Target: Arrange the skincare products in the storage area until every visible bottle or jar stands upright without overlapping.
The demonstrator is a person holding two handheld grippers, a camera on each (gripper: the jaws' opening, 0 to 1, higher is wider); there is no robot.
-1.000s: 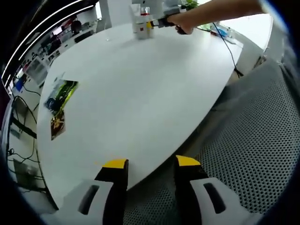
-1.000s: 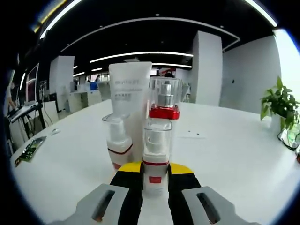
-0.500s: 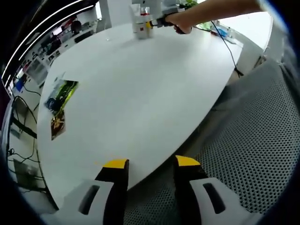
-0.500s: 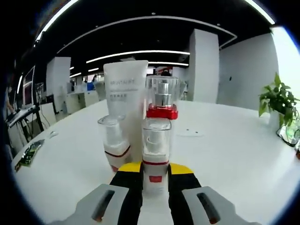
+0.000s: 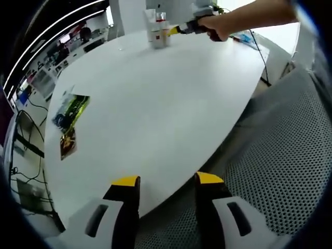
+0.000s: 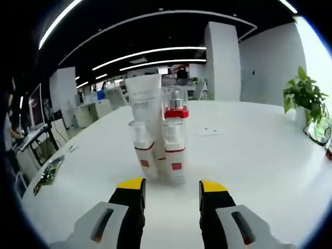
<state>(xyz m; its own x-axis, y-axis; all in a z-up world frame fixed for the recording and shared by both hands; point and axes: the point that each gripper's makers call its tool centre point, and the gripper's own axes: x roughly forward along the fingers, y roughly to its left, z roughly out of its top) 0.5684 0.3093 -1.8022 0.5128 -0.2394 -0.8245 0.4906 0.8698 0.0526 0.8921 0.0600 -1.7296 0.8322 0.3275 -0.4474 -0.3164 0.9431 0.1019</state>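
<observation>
In the right gripper view, several skincare products stand upright in a tight cluster on the white table. These are a white tube, a tall clear-capped bottle with a red collar, and two small red-banded bottles, one on the left and one on the right. My right gripper is open just short of them, holding nothing. The left gripper view shows the same cluster far off, with my right gripper beside it in a person's hand. My left gripper hangs open over the table's near edge.
Colourful printed leaflets lie near the table's left edge, and one leaflet shows in the right gripper view. A grey mesh chair stands below the near edge. A cable and a potted plant sit on the far right.
My right gripper has opened, let go of the small right bottle and drawn back from the cluster. The left gripper view has shifted only slightly.
</observation>
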